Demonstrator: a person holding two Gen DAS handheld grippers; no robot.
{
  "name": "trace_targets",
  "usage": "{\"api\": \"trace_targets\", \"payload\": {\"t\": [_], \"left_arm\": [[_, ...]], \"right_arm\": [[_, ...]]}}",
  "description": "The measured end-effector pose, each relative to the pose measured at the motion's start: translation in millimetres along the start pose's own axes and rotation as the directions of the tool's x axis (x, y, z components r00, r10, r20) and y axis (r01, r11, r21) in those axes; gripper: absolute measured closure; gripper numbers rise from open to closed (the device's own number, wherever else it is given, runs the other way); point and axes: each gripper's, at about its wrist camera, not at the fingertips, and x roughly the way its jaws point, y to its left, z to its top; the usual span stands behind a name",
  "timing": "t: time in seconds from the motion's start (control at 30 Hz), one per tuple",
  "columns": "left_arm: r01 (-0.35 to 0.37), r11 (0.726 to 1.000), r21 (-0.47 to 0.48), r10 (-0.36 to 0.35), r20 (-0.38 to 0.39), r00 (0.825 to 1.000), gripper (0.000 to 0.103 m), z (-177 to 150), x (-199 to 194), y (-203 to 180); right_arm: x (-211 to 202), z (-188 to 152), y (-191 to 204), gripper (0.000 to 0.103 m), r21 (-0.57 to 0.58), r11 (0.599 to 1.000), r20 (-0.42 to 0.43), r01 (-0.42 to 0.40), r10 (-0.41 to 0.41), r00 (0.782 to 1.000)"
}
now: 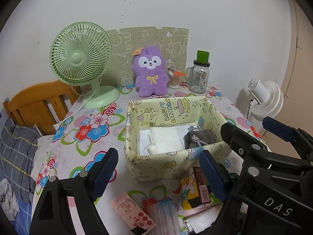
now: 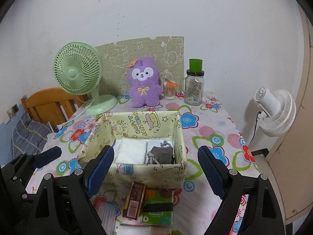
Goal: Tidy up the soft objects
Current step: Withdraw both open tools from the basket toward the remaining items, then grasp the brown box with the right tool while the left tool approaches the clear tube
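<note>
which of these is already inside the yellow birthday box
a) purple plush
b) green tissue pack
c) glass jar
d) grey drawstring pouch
d: the grey drawstring pouch lies inside the yellow box beside folded white items, while the purple plush and glass jar stand behind the box and the green tissue pack lies in front of it.
</note>
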Motion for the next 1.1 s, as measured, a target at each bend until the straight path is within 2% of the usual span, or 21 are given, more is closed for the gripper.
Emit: {"api": "trace_targets", "payload": {"t": [0.47,1.1], "left_arm": [[0.000,1.000,-0.005,0.000,-0.004,1.000,0.016,-20.2,-12.0,0.2],[0.016,1.000,-0.020,-0.017,-0.050,0.999,0.016,-45.0,-10.0,5.5]], "right_arm": [[-12.9,-16.4,6.8,0.014,-0.017,1.000,-0.004,-0.014,0.014,1.000],[-13.9,-43.0,12.8,0.014,-0.018,1.000,-0.039,-0.026,0.025,0.999]]}}
